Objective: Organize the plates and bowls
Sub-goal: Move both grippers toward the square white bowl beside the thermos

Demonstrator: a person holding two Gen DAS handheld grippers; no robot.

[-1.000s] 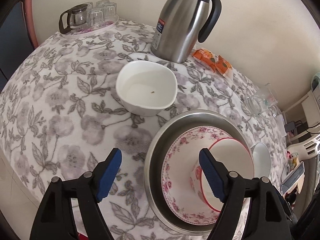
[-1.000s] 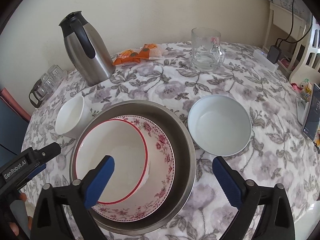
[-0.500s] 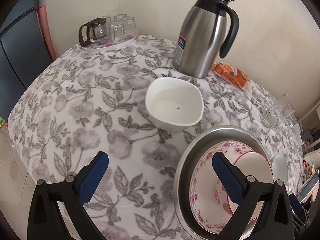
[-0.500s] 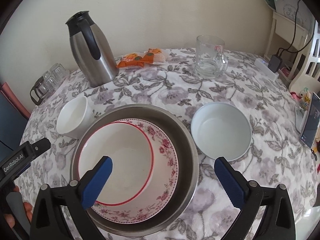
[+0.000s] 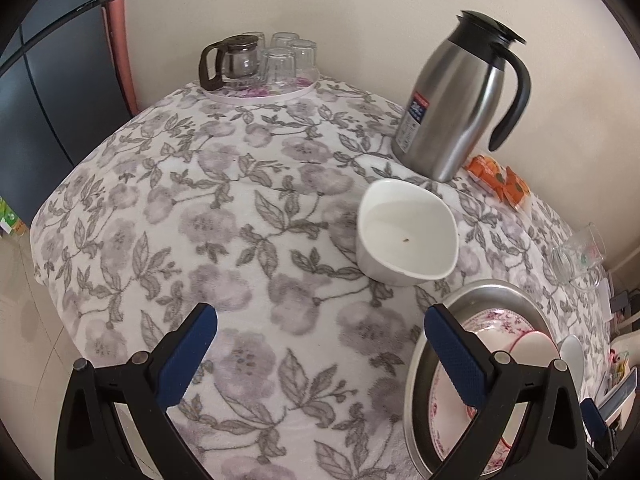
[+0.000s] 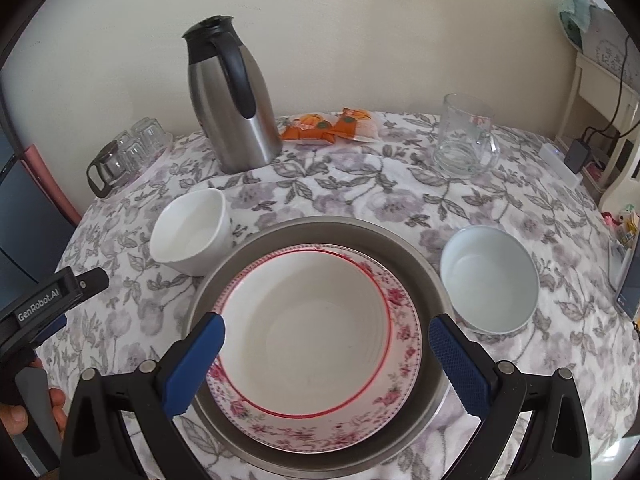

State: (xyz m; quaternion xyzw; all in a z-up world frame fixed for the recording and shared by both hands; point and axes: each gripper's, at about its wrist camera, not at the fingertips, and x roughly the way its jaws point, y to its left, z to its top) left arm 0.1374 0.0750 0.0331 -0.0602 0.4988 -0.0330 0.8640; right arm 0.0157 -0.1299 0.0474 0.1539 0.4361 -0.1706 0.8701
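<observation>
Both jaws spread, empty — left gripper (image 5: 320,354) could tip the square white bowl (image 5: 406,236) off its rim — a risk of rolling.

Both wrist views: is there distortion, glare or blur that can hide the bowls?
Left wrist view: strong fisheye bulges the tablecloth; the square white bowl is slightly soft. Right wrist view: edges curve, light is soft and even; the red-rimmed bowl and round white bowl are clear, with only mild reflection on the steel jug.
</observation>
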